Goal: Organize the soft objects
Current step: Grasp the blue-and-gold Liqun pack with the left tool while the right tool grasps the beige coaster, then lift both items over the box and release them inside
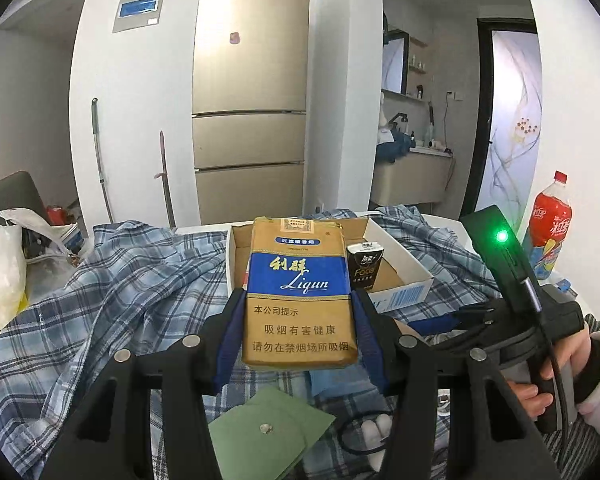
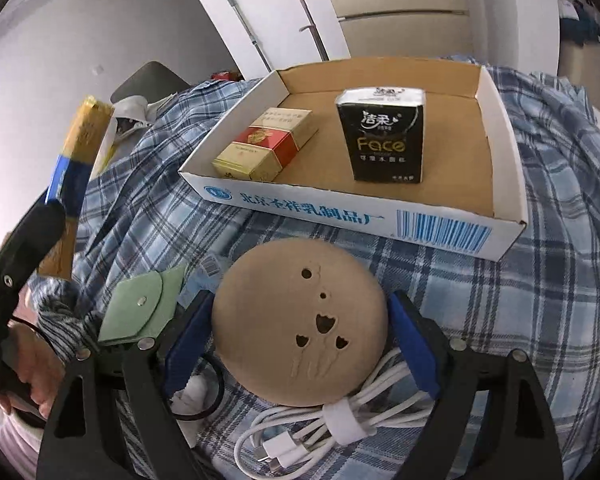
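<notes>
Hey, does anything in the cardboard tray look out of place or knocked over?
Nothing spilled or damaged. The red cigarette pack lies flat while the black Face tissue pack stands upright in the cardboard tray; a mismatch, hardly odd.

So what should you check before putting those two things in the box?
1. Left gripper holds the blue and gold pack firmly: ok.
2. Right gripper squeezes the round tan pad: cannot tell, its fingers sit at both sides.
3. Cardboard box has bare floor left: ok, between the red pack and the black tissue pack.
4. White cable free of the pad: cannot tell, it lies partly underneath.
5. Box sits flat on the plaid cloth: cannot tell.
</notes>
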`<state>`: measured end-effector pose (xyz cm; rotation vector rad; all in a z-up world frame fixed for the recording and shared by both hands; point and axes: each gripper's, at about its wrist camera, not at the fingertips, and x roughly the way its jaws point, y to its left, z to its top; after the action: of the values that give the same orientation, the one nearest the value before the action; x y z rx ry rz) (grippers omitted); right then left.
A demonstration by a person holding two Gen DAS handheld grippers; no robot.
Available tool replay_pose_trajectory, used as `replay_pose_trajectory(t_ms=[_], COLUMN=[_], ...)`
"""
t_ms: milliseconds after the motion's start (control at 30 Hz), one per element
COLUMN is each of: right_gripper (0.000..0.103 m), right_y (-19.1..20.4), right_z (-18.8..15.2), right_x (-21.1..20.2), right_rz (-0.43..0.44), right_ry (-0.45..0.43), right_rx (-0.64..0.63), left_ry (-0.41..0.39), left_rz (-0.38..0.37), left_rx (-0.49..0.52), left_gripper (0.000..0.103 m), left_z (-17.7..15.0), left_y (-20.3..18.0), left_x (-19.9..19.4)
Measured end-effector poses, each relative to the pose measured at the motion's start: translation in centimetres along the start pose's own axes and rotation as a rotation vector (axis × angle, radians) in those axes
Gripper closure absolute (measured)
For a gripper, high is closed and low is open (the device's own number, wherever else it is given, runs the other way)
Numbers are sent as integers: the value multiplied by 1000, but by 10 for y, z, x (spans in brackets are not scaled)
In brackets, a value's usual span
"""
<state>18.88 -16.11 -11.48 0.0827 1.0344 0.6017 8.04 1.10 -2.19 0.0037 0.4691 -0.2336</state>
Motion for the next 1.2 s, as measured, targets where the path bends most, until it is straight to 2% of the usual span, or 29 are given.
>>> replay_pose_trajectory(t_ms=[200,333,500,600,967,1200], right_gripper=[24,24,23,23,23,23], right_y=[5,16,23,25,34,36], right_z=[-3,-5,-12,-12,-3,12], right_x=[-9,-32,-61,-70,-103,-131], right_rz=[-26,-56,-165,-209,-308,-337], right_ry=[-50,-173,-350,-415,-517,-559], right_rx=[-29,-89,-113,-103,-120,-143], left_ry=[-10,-38,-82,-93,-176,-182], left_rz=[0,12,30,32,83,89], left_rx=[-4,-1,-12,-14,52,39], left_gripper=[49,49,49,49,49,49], left_z=[1,0,1,2,10,37], left_y=[-1,-3,-2,-1,-19,-22], left_x=[-3,-8,-16,-19,-42,-49])
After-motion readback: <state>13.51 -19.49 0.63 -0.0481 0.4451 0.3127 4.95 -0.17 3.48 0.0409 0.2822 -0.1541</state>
